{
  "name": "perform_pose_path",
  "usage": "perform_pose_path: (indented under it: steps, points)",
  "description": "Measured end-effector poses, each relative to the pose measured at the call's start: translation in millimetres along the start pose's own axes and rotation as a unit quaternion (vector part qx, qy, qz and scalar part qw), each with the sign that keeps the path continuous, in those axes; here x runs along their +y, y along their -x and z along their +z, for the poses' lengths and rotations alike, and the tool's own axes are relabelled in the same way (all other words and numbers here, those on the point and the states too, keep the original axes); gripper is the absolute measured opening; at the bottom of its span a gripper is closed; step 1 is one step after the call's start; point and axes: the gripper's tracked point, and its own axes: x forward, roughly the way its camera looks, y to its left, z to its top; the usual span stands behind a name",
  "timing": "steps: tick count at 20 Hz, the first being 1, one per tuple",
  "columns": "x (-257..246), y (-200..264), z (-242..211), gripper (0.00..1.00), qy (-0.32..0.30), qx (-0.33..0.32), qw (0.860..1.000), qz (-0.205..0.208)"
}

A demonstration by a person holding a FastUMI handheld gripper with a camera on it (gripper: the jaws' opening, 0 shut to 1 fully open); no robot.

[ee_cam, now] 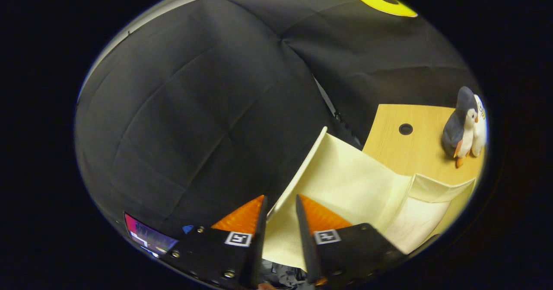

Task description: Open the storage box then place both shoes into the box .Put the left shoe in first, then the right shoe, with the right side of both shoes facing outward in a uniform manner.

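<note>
The gripper (281, 203) sits at the bottom centre of the frame, its two fingers (259, 229) standing a narrow gap apart. The raised lid (345, 182) of the storage box (425, 212) passes between them; its pale cream panel fills the gap, but whether both fingers actually press on it cannot be told from here. The lid's free edge runs as a thin pale line from just ahead of the left finger up toward the middle of the frame, ending at a corner.

To the right of the fingers, in the lower right of the frame, the box stands open, showing a cream fabric interior with a folded side flap along its upper rim. Beyond it lies a light wooden table (423, 147) with a round dark cable hole (405, 129). A plush penguin (464, 123) stands near the table's far right edge, well apart from the box.

The upper and left parts of the frame are taken up by the creased dark booth wall (194, 100), with open room ahead of the left finger. Square black-and-white marker tags (238, 238) sit on the gripper body behind each finger; nothing readable is on them. A small lit screen (149, 237) shows at the lower left.
</note>
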Motion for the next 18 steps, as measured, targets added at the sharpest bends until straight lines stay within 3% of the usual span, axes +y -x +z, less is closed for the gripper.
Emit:
perform_pose_path:
  steps: [1,2,3,5,11,18]
  points:
    - [4,-2,-1,0.54,0.005,0.001,1.0,0.002]
    - [9,3,-1,0.61,0.008,0.003,1.0,0.0]
    - [8,11,1,0.61,0.016,0.004,1.0,-0.002]
    - [8,24,0,0.79,0.022,-0.001,1.0,0.003]
    - [-8,108,15,0.79,0.039,-0.042,0.998,0.011]
    - [-68,212,40,0.79,0.07,-0.112,0.991,-0.031]
